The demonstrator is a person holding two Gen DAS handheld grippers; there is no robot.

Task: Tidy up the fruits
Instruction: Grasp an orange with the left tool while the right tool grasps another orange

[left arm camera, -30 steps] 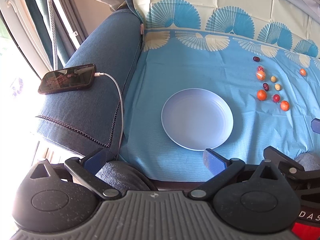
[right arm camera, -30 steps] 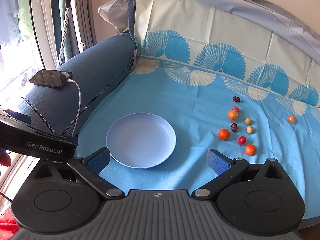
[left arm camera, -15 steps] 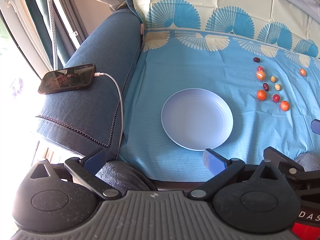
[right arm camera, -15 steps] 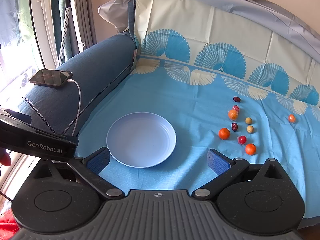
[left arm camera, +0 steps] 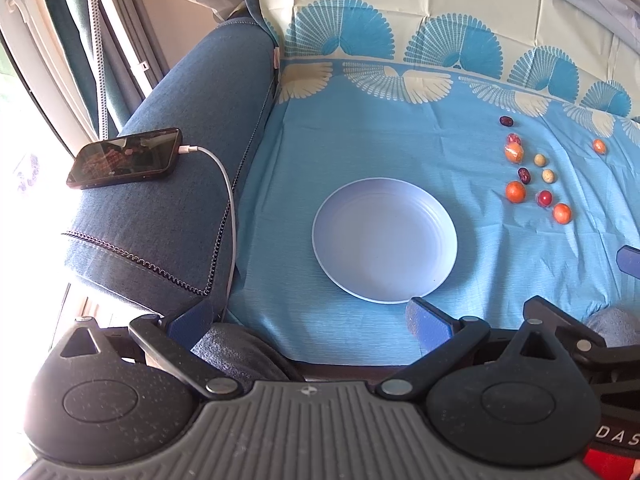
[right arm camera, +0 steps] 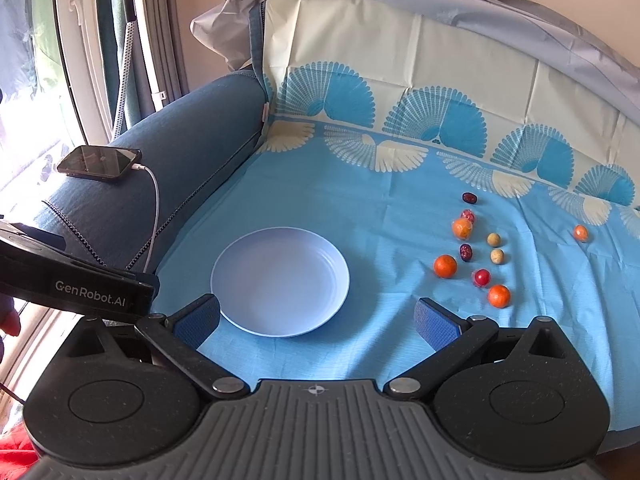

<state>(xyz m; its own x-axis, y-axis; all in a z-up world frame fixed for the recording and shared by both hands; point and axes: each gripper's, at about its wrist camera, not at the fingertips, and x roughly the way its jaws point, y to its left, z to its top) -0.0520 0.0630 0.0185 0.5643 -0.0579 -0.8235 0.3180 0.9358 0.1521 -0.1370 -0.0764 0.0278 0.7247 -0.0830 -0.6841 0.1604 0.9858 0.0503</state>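
Tongs, right: right tongs [right arm camera: 316, 320] released, blue textured pads [right arm camera: 434, 326] spread wide with nothing between them, held low over the near edge of the cloth, the plate just ahead of the left pad
Tongs, left: left tongs [left arm camera: 308, 322] likewise released and empty, hanging at the sofa's front edge beside a grey-clad knee [left arm camera: 240, 350]
Plate: round pale lilac plastic plate [right arm camera: 280, 282], shallow, smooth, faint rings inside the rim, nothing on it; lying flat on the cloth
Fruits: cluster of small round fruits [right arm camera: 476, 248] to the right of the plate and apart from it: orange balls, glossy red and dark maroon ovals, two pale yellow-green beads; one more orange ball [right arm camera: 581, 233] lies farther right, alone
Handling: likely light and hard-skinned or plastic, smooth enough to squirt out of a pinch and quick to roll; best taken across the widest middle with pads level, one at a time, starting with the nearest orange ball [right arm camera: 499, 295]
Risk: neighbours sit close together, so a wide approach may nudge them
Cloth: thin sky-blue cover [right arm camera: 380, 208] printed with fan shapes, creased along fold lines, spread over a soft sofa seat that will give under pressure
Armrest: blue denim-like armrest [right arm camera: 160, 160] bearing a black smartphone [right arm camera: 100, 162] on a white cable
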